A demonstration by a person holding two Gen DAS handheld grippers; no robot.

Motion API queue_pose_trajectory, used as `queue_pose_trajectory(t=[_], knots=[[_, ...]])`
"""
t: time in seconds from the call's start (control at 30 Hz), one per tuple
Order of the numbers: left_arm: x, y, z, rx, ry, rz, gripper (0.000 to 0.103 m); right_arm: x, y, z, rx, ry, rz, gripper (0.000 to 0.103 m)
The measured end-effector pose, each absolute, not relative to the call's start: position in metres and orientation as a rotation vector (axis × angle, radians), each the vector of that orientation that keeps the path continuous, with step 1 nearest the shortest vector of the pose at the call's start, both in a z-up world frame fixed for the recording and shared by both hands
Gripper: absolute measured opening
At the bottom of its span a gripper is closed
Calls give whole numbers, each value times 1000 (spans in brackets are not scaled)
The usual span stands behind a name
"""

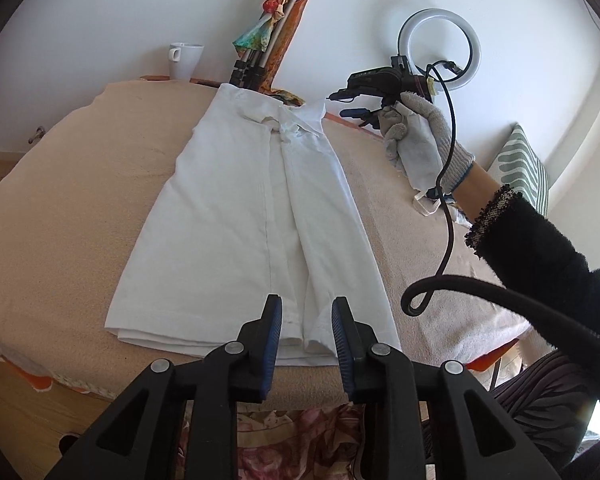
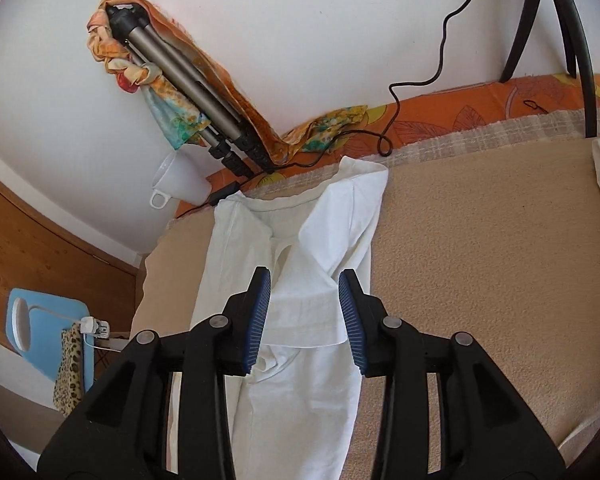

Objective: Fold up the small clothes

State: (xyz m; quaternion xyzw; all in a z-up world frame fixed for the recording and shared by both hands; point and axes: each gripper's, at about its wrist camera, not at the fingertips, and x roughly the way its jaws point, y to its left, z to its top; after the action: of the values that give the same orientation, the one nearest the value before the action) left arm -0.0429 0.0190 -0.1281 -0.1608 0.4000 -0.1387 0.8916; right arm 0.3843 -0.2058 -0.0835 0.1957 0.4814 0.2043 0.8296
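Note:
A white shirt (image 1: 244,224) lies flat on the beige towel-covered table (image 1: 68,216), both sides folded inward into a long strip, collar at the far end. My left gripper (image 1: 306,314) is open and empty, hovering over the shirt's near hem. My right gripper (image 2: 304,284) is open and empty above the collar end of the shirt (image 2: 300,320), over the folded-in sleeve. In the left wrist view the right gripper (image 1: 350,104) shows at the far right of the collar, held by a gloved hand (image 1: 420,136).
A folded tripod (image 1: 256,48) wrapped in colourful cloth leans on the wall behind the table, with a white mug (image 1: 186,60) beside it. A ring light (image 1: 440,48) stands at the back right. A black cable (image 1: 448,200) hangs over the table's right side.

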Motion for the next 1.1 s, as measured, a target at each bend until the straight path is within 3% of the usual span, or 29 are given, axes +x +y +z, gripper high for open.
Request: queue_pose_trajectory(t=[0.3,0.37,0.47,0.8,0.87,0.9,1.1], knots=[[-32,48,-110,-260,795,-228,25,401,-177,-112,313,1032,477,37],[-28,53,-114,-299,804,-229,25,402,-165,-112,226,1049,480,5],[-24,57,-119,-326,819,-230,25,404,-157,-106,196,1059,495,5],[-16,60,-120,-360,823,-225,25,450,-90,-111,294,1182,556,6],[-15,60,-121,-357,823,-217,25,458,-73,-123,217,1261,526,30],[-16,61,-122,-356,825,-213,25,457,-71,-122,186,1260,527,30],[-13,63,-129,-385,848,-213,25,440,-139,-80,261,1006,590,30]])
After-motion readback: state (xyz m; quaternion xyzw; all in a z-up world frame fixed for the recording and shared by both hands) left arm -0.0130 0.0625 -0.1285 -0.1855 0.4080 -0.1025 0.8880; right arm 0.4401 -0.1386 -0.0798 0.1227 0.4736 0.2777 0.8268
